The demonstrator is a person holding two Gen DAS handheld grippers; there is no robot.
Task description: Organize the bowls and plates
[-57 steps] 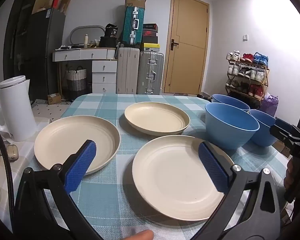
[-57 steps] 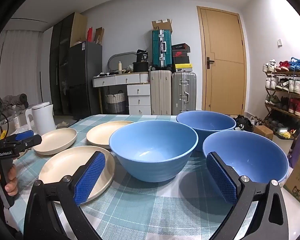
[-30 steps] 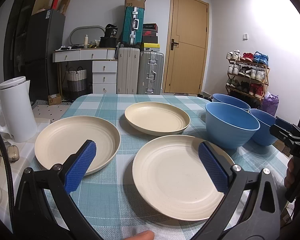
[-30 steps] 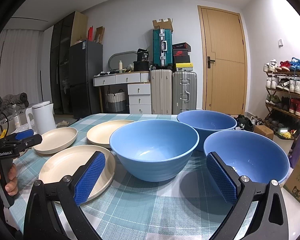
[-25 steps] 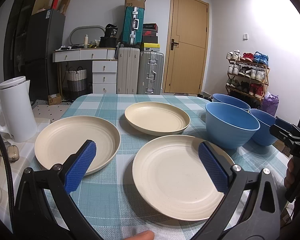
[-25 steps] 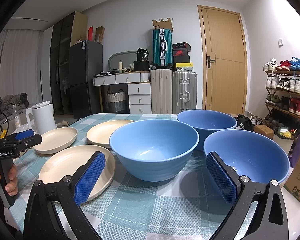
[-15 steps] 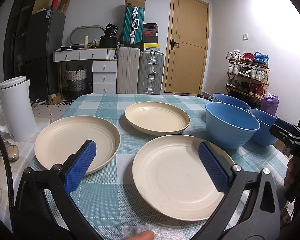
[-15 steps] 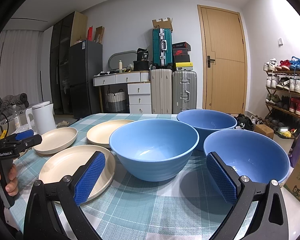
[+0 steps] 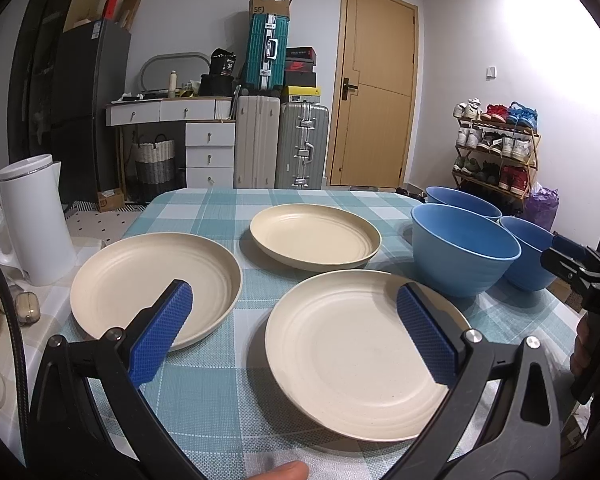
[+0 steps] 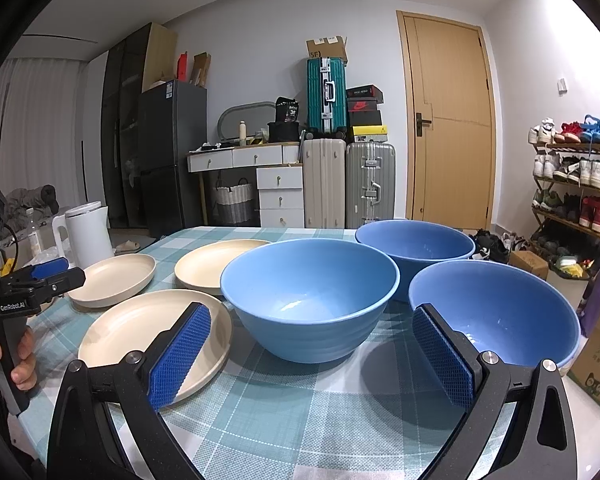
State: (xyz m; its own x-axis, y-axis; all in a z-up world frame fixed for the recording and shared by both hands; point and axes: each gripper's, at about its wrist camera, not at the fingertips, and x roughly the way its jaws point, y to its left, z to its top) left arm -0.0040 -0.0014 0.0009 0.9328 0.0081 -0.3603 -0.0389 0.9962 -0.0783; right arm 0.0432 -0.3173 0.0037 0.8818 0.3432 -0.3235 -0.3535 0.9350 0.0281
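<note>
Three cream plates lie apart on the checked tablecloth: a near plate [image 9: 356, 348], a left plate [image 9: 148, 276] and a far plate [image 9: 314, 236]. Three blue bowls stand at the right: a near-middle bowl [image 10: 310, 292], a far bowl [image 10: 414, 246] and a right bowl [image 10: 496, 308]. My left gripper [image 9: 296, 334] is open above the table's front edge, its right pad over the near plate and its left pad over the left plate. My right gripper [image 10: 312, 354] is open in front of the near-middle bowl, holding nothing.
A white kettle [image 9: 28, 220] stands at the table's left edge beside small items. A cardboard box [image 10: 598, 364] sits off the table's right side. Beyond the table are suitcases [image 9: 280, 144], a drawer desk, a fridge, a door and a shoe rack [image 9: 496, 148].
</note>
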